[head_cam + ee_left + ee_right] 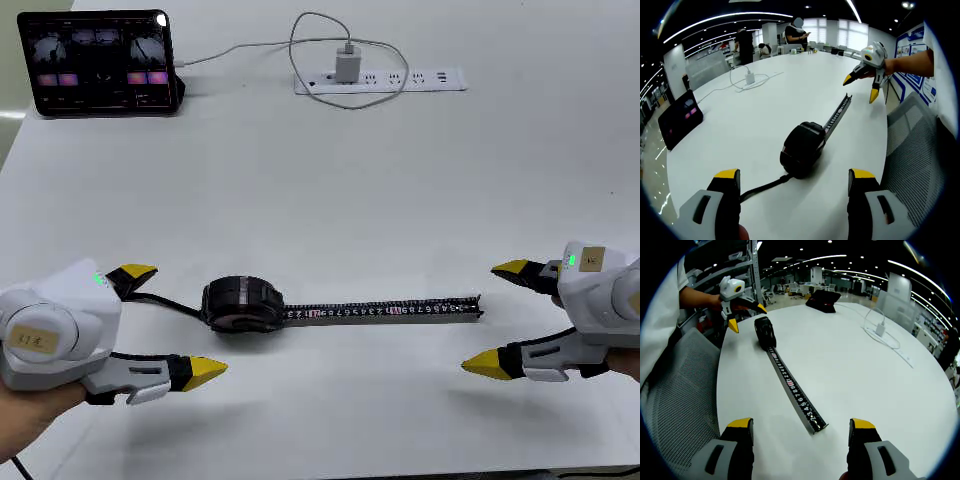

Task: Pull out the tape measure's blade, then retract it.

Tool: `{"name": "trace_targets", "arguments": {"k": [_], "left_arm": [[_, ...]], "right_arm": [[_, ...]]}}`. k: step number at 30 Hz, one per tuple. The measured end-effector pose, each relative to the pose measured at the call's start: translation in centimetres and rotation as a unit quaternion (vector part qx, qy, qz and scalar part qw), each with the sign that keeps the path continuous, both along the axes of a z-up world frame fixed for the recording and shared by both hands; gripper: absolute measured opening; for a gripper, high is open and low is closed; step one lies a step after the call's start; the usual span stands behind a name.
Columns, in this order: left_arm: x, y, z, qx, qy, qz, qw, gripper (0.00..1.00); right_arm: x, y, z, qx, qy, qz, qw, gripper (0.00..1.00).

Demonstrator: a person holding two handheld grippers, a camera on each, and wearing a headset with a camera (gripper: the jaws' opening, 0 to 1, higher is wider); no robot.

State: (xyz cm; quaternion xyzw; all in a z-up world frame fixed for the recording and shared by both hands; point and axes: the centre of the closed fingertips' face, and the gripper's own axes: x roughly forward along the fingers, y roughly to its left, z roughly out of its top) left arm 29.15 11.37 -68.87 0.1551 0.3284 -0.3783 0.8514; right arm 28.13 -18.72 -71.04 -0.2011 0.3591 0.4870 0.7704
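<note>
Tape measure (242, 304): case is lying on table (400, 180), nr the near edge, left of centre; nothing is gripping it.
Blade (385, 311): lying flat, pulled partway out, running along the near edge twd the right; tip is lying free.
Left gripper (175, 320): jaws gaping wide, carrying nothing; sitting just beside the case, not touching; strap (165, 298) trailing twd it.
Right gripper (495, 316): jaws spread wide, carrying nothing; hovering just past the blade tip, not touching.
Progress: pull-out is looking done, approx. half the task.
Remaining: retraction not yet done; blade is lying extended w/ no grip on it, so lock is prob. holding (judgement only).
</note>
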Motion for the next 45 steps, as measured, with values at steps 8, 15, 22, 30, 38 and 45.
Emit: {"name": "trace_targets", "arguments": {"k": [8, 15, 22, 30, 38, 45], "left_arm": [[-0.9, 0.4, 0.4, -0.024, -0.002, 0.022, 0.9995, 0.95], [-1.8, 0.3, 0.6, -0.042, -0.004, 0.036, 0.9985, 0.99], [-2.6, 0.5, 0.4, -0.061, -0.017, 0.049, 0.9968, 0.99], [-2.8, 0.8, 0.3, -0.067, -0.029, 0.071, 0.9948, 0.98], [-3.0, 1.1, 0.6, -0.069, -0.037, 0.079, 0.9938, 0.99], [-3.1, 1.4, 0.6, -0.072, -0.039, 0.089, 0.9927, 0.99]], "right_arm": [[-0.5, 0.1, 0.1, 0.007, -0.007, -0.016, 0.9998, 0.84], [-0.8, 0.2, 0.6, 0.021, -0.017, -0.028, 0.9993, 0.91], [-0.7, -0.1, 0.3, 0.033, -0.025, -0.048, 0.998, 0.93], [-1.6, -0.1, 1.0, 0.048, -0.028, -0.076, 0.9955, 0.93], [-2.0, -0.1, 1.3, 0.047, -0.038, -0.089, 0.9942, 0.92], [-2.4, -0.2, 1.4, 0.051, -0.043, -0.098, 0.993, 0.93]]}}
